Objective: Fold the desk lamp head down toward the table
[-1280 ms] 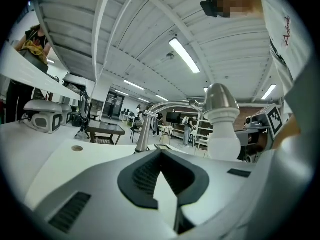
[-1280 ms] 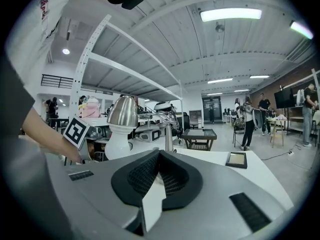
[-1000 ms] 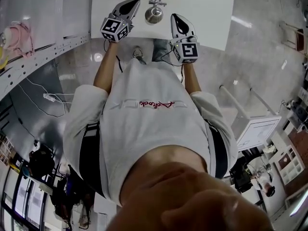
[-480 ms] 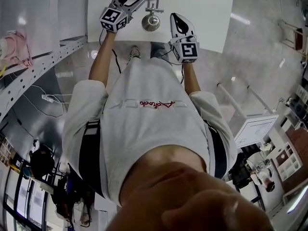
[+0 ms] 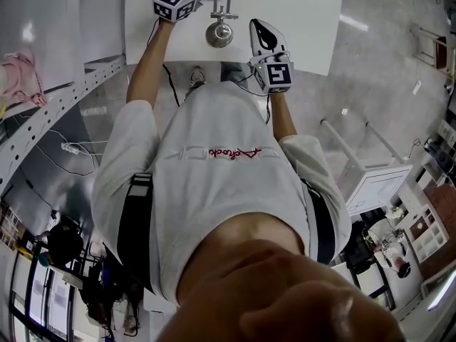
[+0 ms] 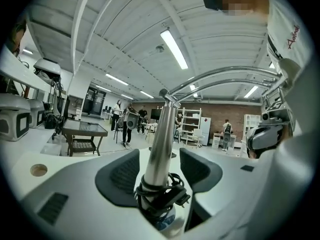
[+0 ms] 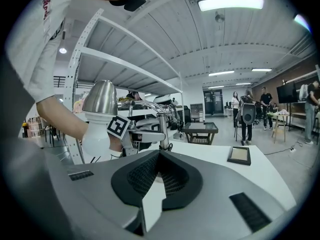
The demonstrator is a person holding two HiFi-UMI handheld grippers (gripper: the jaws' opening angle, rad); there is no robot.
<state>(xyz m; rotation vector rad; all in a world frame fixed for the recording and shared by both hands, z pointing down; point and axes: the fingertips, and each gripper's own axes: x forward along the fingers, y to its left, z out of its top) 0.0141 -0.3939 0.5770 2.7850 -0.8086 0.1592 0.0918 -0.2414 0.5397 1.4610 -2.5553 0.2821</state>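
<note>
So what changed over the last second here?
The left gripper moved across the table from beside the lamp head to the lamp pole; its jaws have just been opening and now straddle it without clamping. The right gripper stayed shut, in place.

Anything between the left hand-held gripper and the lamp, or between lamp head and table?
Nothing visible. The jaws of the left hand-held gripper have just been opening and stand apart round the lamp post. The table round the lamp head shows bare; the shut right hand-held gripper sits beside the head, apart.
</note>
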